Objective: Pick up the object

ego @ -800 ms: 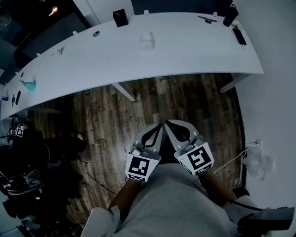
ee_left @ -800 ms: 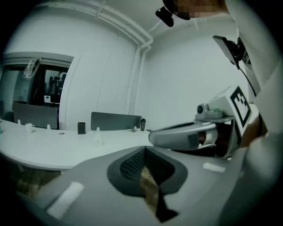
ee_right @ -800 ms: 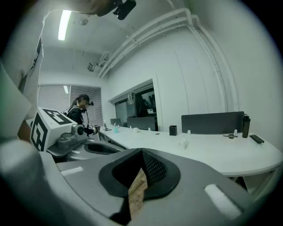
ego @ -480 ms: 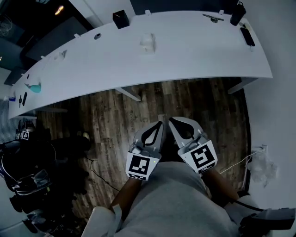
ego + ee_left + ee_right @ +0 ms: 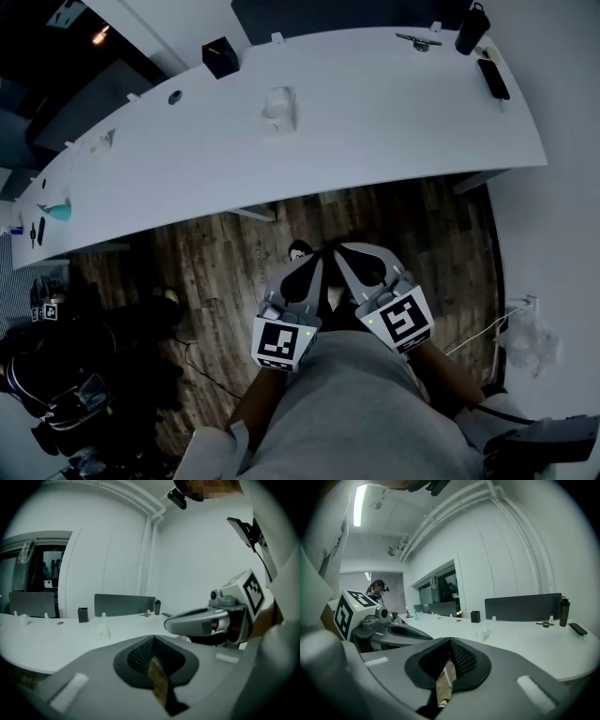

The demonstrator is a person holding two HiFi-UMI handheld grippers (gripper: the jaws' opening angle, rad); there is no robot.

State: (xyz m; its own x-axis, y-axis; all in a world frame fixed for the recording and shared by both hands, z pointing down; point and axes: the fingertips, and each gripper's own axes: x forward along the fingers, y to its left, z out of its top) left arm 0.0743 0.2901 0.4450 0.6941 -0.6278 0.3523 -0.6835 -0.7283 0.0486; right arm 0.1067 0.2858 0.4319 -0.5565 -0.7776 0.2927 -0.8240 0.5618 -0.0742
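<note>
A small pale translucent object (image 5: 278, 108) stands on the long white table (image 5: 375, 131), toward its far side. It also shows as a small pale shape (image 5: 102, 631) in the left gripper view, and the same object (image 5: 483, 632) appears in the right gripper view. My left gripper (image 5: 317, 260) and right gripper (image 5: 339, 251) are held side by side close to the body, over the wooden floor, well short of the table. Both are shut with nothing between the jaws. The tips of the left gripper (image 5: 152, 638) and the right gripper (image 5: 450, 640) point toward the table.
On the table: a black box (image 5: 218, 56), a dark bottle (image 5: 472, 30), a phone (image 5: 492, 78), a small tool (image 5: 418, 40) and a teal item (image 5: 59, 212). Dark equipment (image 5: 56, 375) and cables lie on the floor at left. A person (image 5: 377, 590) stands far off.
The table has come nearer and slid left in the head view; its front edge sits lower. Both grippers keep their place in front of the body, still shut.
</note>
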